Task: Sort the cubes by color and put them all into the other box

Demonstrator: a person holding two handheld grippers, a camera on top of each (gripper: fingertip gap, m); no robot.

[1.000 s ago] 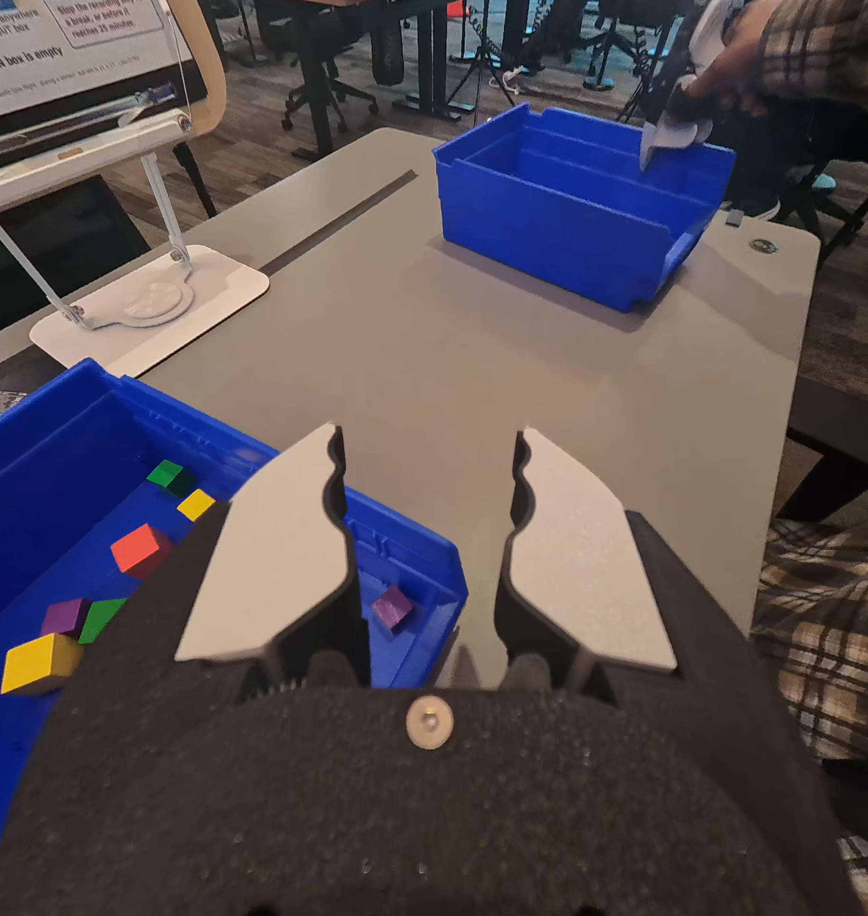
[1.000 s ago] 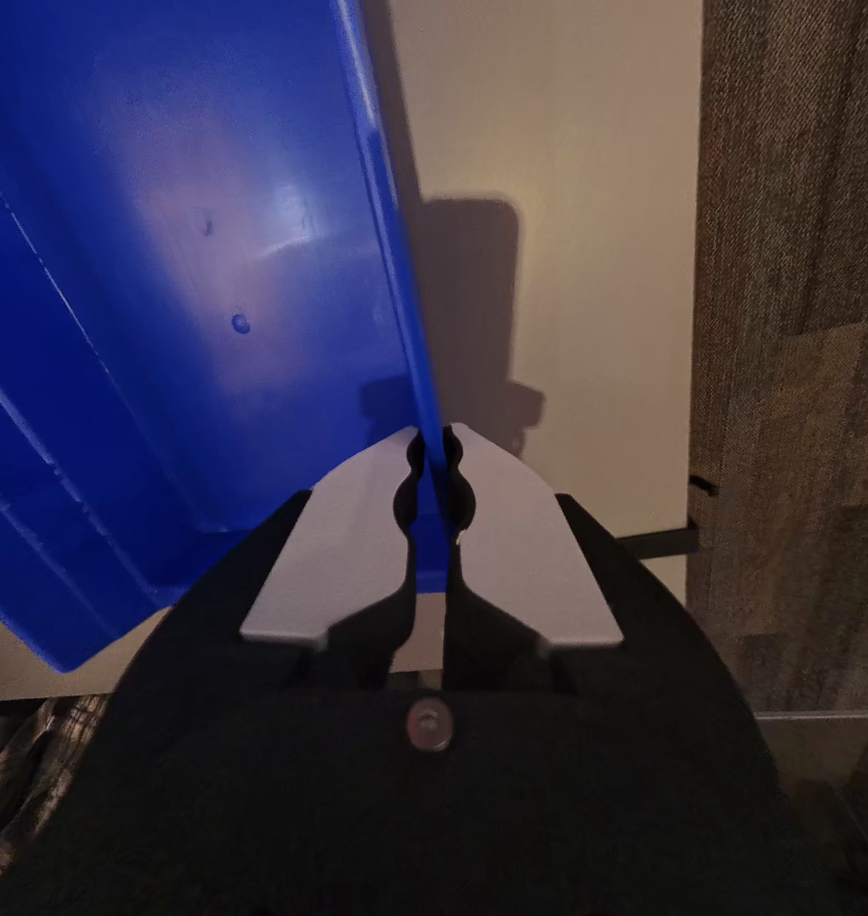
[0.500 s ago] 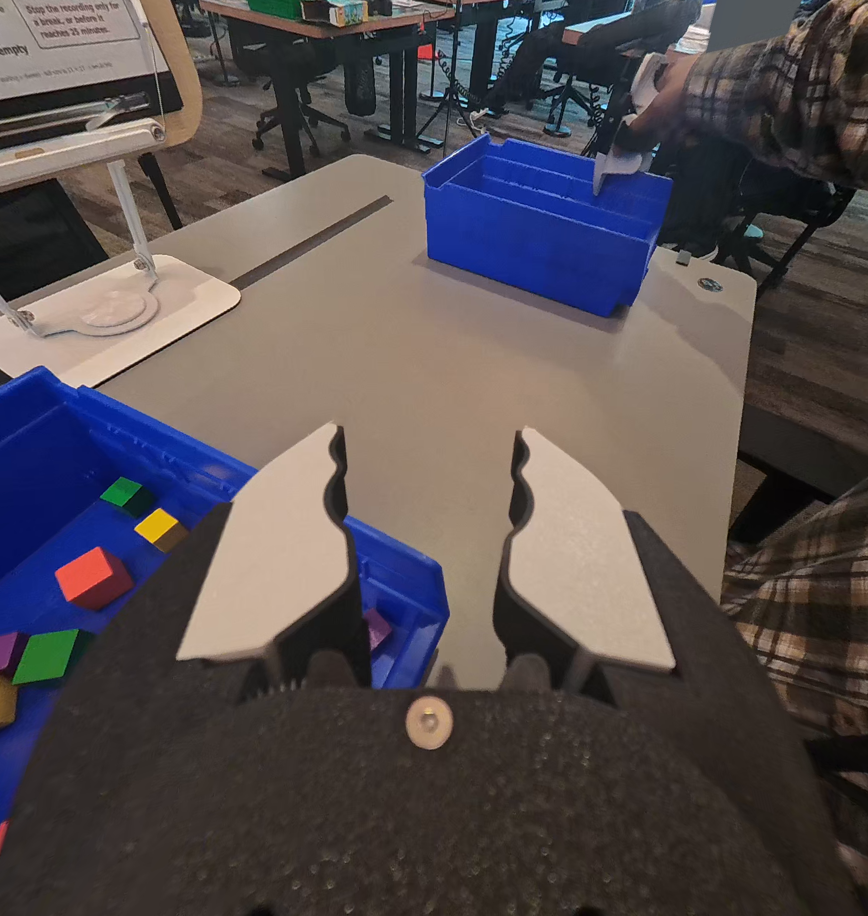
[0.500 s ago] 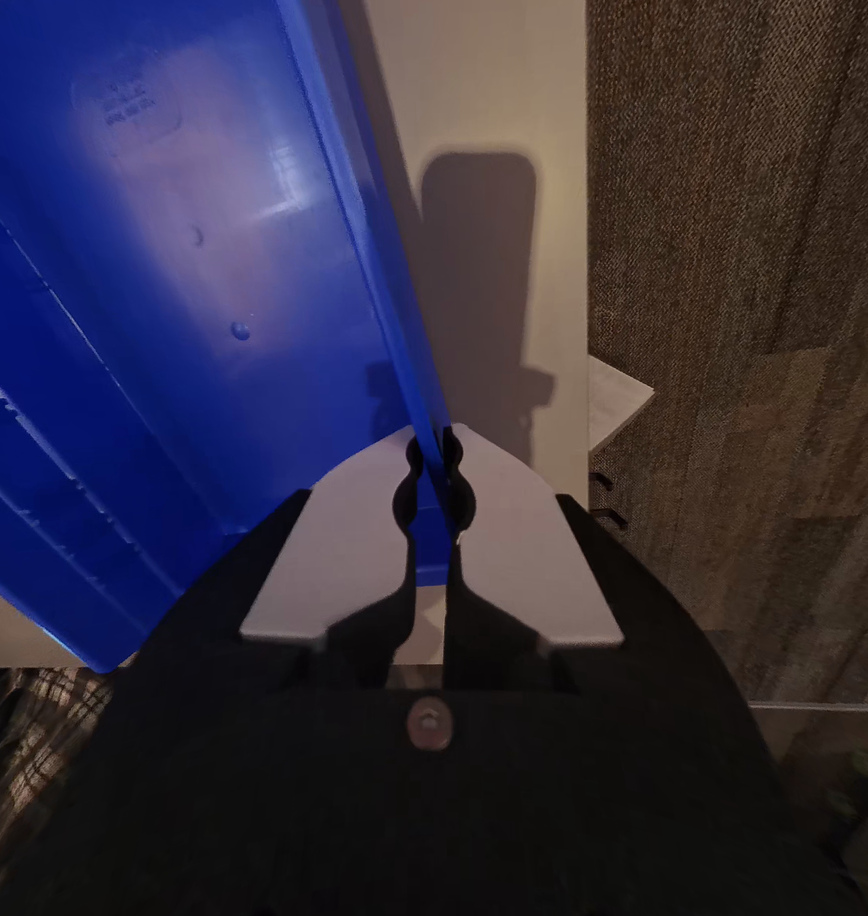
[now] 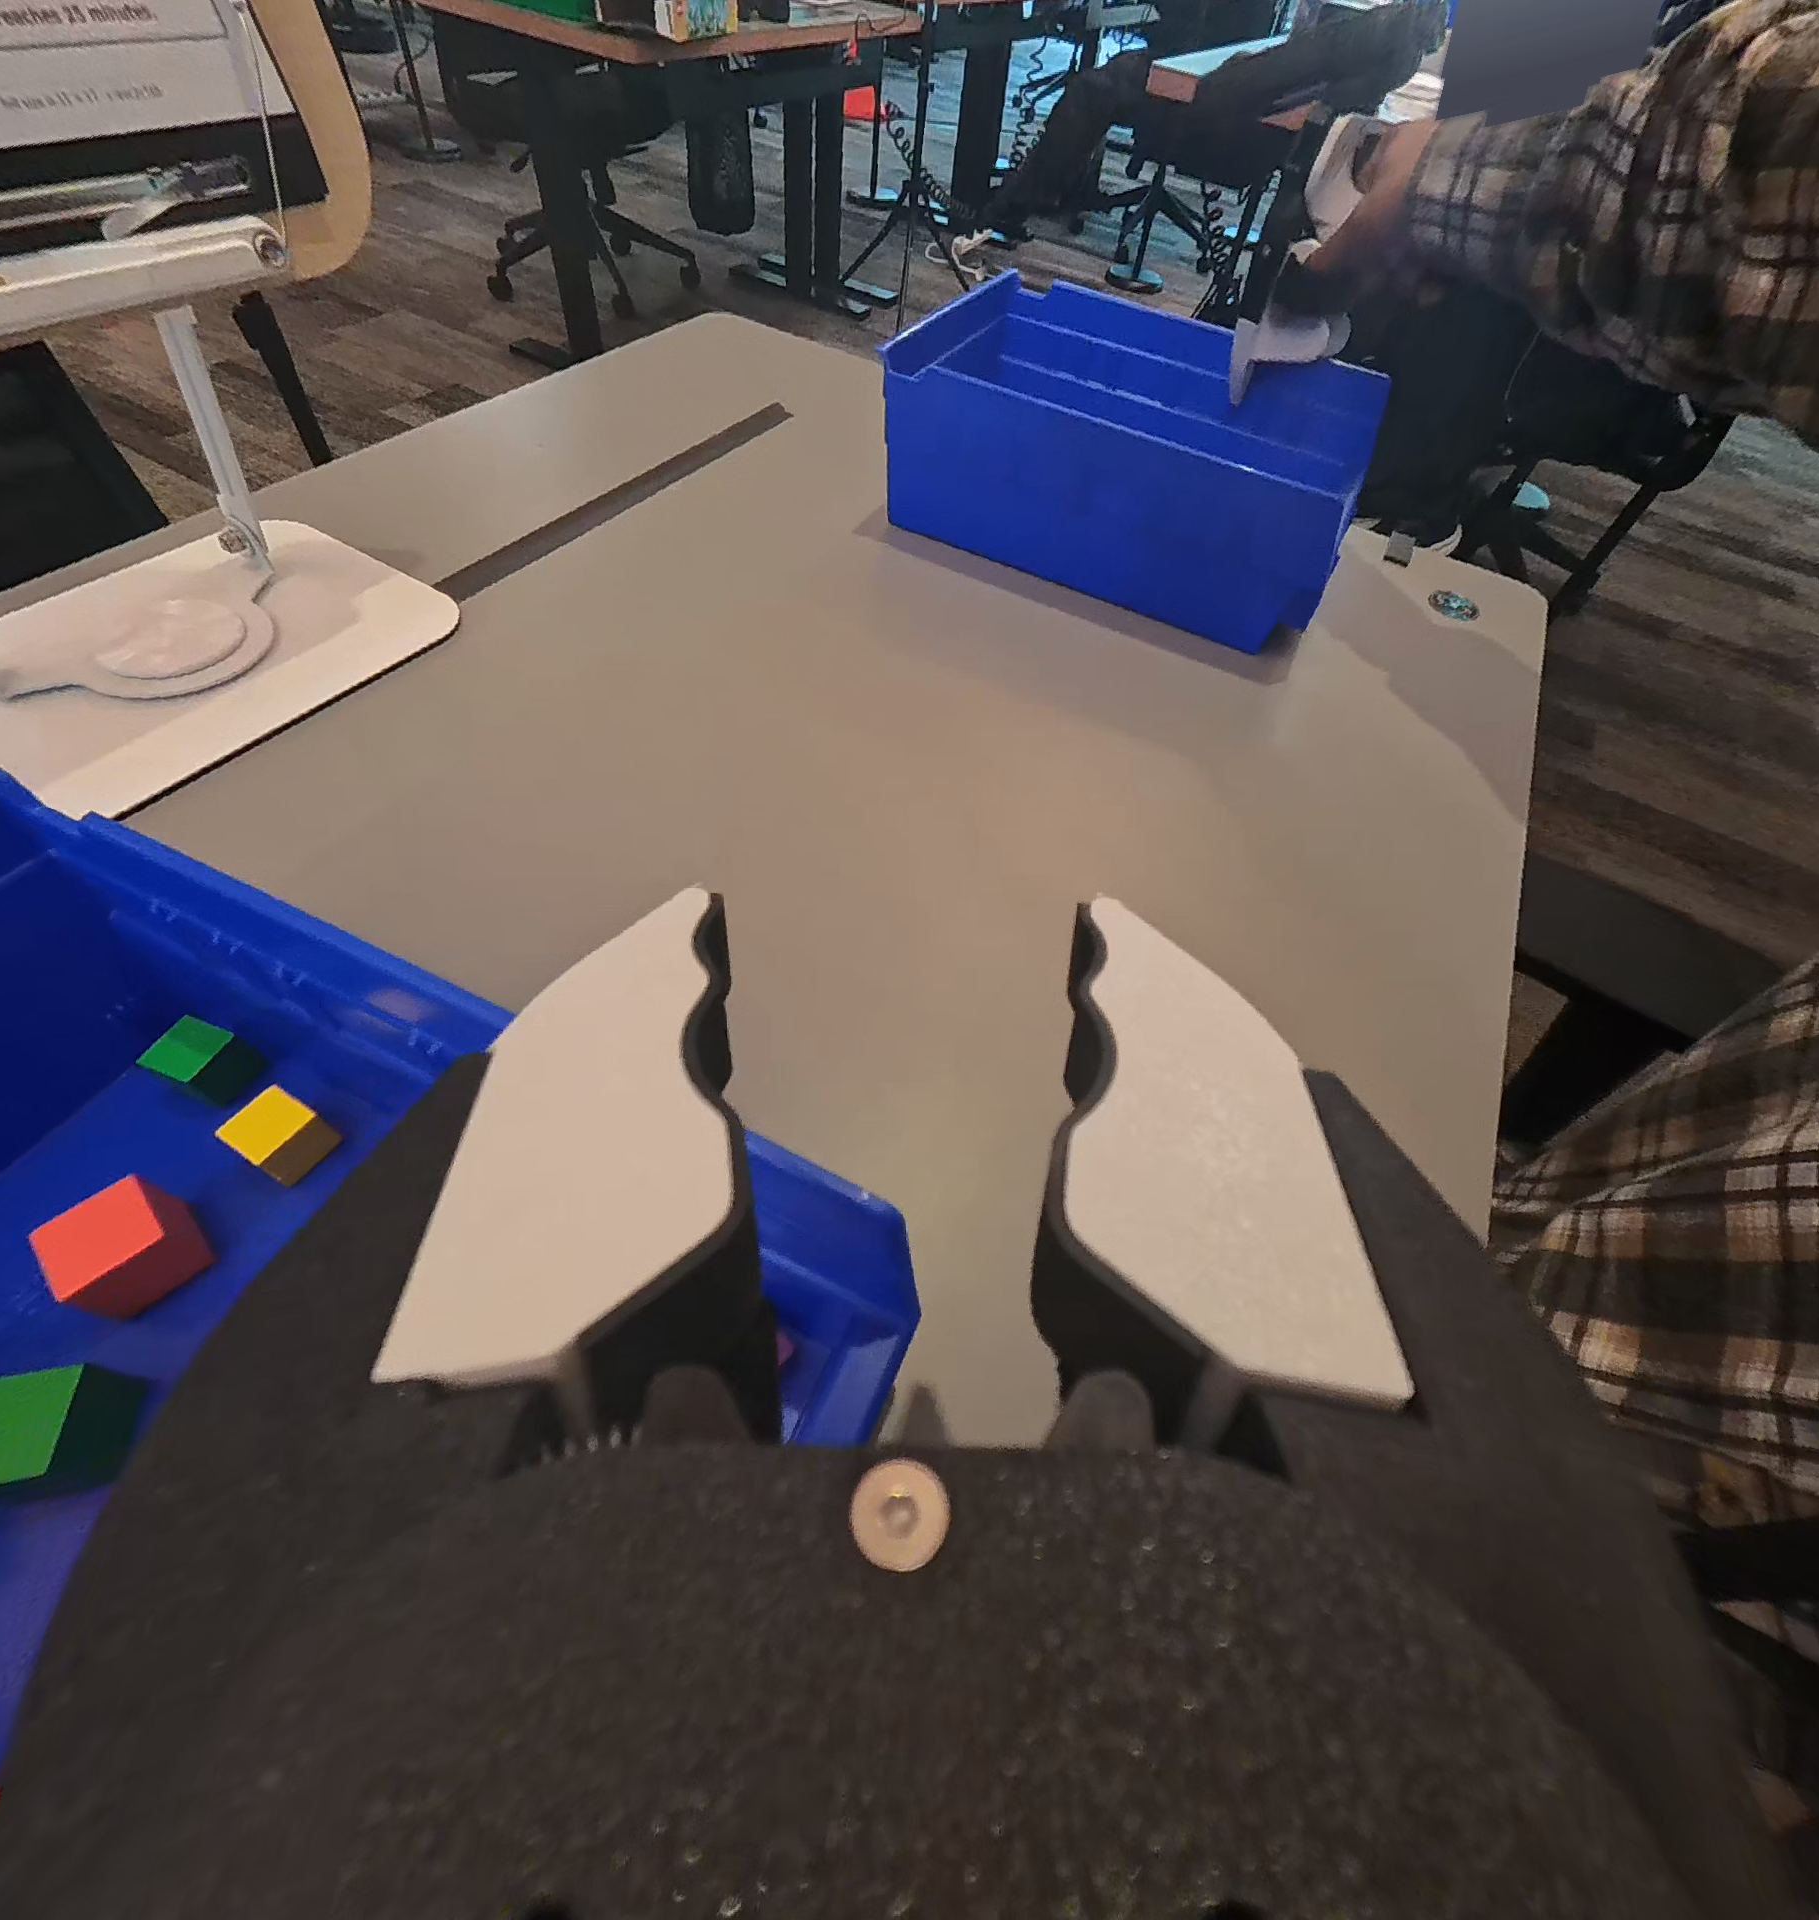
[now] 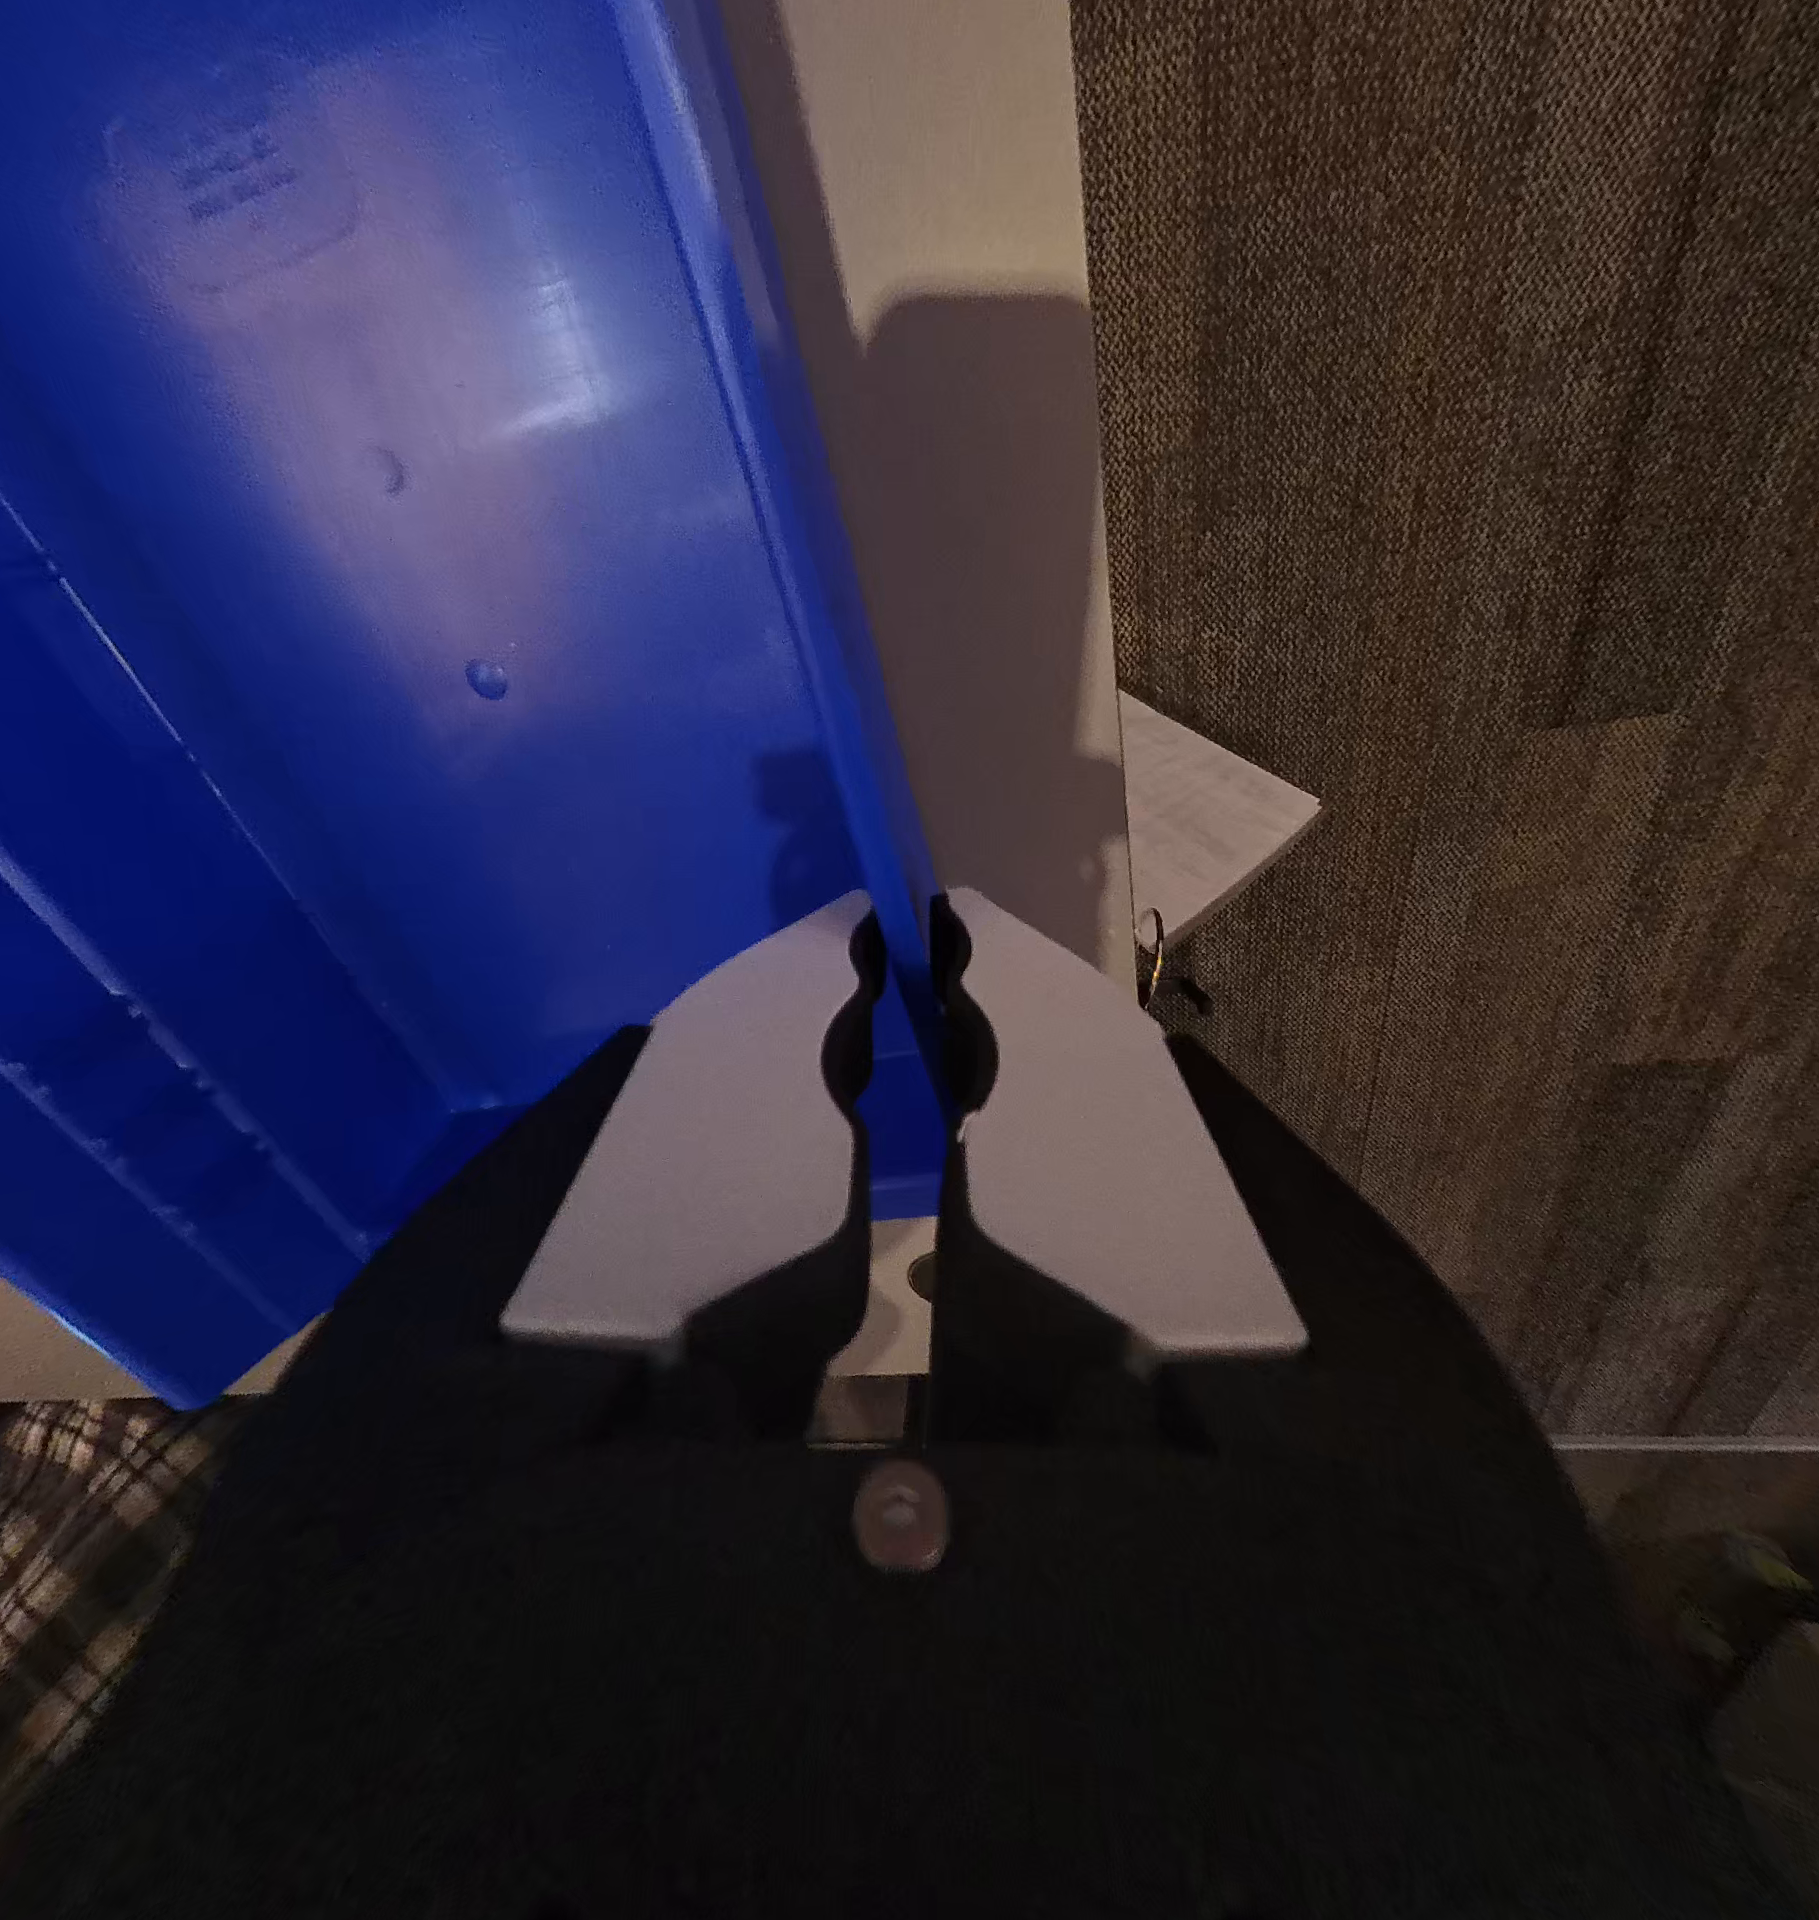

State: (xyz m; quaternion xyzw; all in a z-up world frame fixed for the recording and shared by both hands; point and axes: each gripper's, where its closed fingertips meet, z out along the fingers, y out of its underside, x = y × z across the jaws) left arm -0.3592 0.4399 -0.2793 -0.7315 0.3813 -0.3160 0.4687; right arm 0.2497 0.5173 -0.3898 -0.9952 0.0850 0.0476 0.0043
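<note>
A blue box [image 5: 53,935] at the near left holds several cubes: a red one [image 5: 115,1242], a yellow one [image 5: 276,1130], two green ones [image 5: 193,1049] and others partly hidden. My left gripper [image 5: 894,914] is open and empty above the table, just right of that box. The other blue box [image 5: 1113,488] stands empty at the far right of the table. My right gripper [image 6: 910,904] is shut on that box's side wall [image 6: 843,727]; it also shows from afar in the left wrist view [image 5: 1269,353].
A grey table [image 5: 884,748] carries both boxes. A white stand base [image 5: 188,644] with a sign sits at the far left. The table's right edge lies close to the far box. A person's plaid sleeve [image 5: 1663,1247] is at the right. Office chairs and desks stand behind.
The right gripper has kept its hold on the far box's wall and dragged the box toward the table's right edge. The left gripper has drawn back slightly, still open.
</note>
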